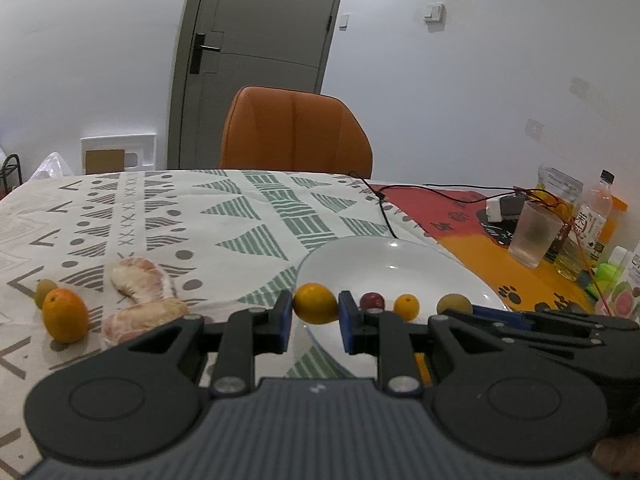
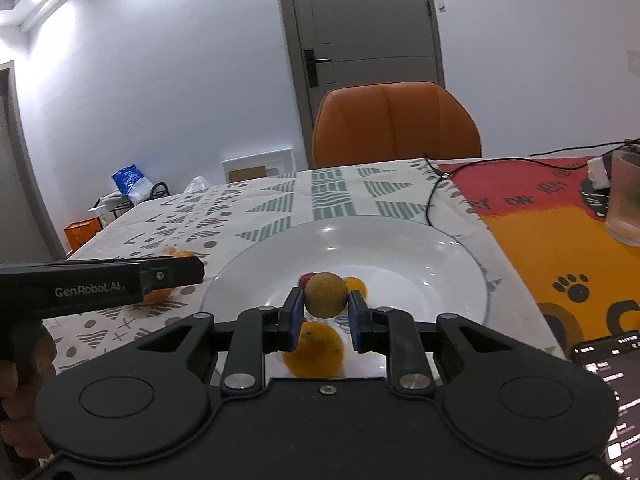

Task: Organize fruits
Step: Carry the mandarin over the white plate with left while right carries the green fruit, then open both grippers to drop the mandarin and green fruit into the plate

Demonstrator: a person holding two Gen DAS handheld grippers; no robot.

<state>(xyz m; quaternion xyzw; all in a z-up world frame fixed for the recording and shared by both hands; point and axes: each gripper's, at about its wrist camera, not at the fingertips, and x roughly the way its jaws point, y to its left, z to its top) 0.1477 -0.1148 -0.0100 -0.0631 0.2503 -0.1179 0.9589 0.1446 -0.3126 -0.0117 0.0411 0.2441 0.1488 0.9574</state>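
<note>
Fruits held: I see one piece pinched in each tool, both over the white plate (image 2: 440, 264).
Left gripper (image 1: 315, 312): my blue pads are pressed onto a yellow-orange fruit (image 1: 315, 303), which sits between the fingertips above the plate's near-left rim.
Right gripper (image 2: 325, 320): my pads clamp a brownish-green round fruit (image 2: 326, 294) above the plate's near half; from the left wrist view this gripper shows side-on (image 1: 476, 312) at the right.
Plate contents: a small dark red fruit (image 1: 372, 302) and a small orange fruit (image 1: 406, 306) lie side by side in the plate; a larger orange fruit (image 2: 316, 354) lies blurred below the right pads.
Left of plate: two peeled pomelo segments (image 1: 140, 282) lie on the patterned tablecloth (image 1: 200, 220), with an orange (image 1: 65, 315) and a small green fruit (image 1: 44, 292) touching just beyond them.
Right of plate: a frosted cup (image 1: 534, 236), a bottle (image 1: 596, 216) and black cables (image 1: 384, 204) sit on a red-and-orange mat (image 1: 460, 220).
Background: an orange chair (image 1: 294, 132) stands at the table's far edge, before a grey door (image 1: 260, 40).
</note>
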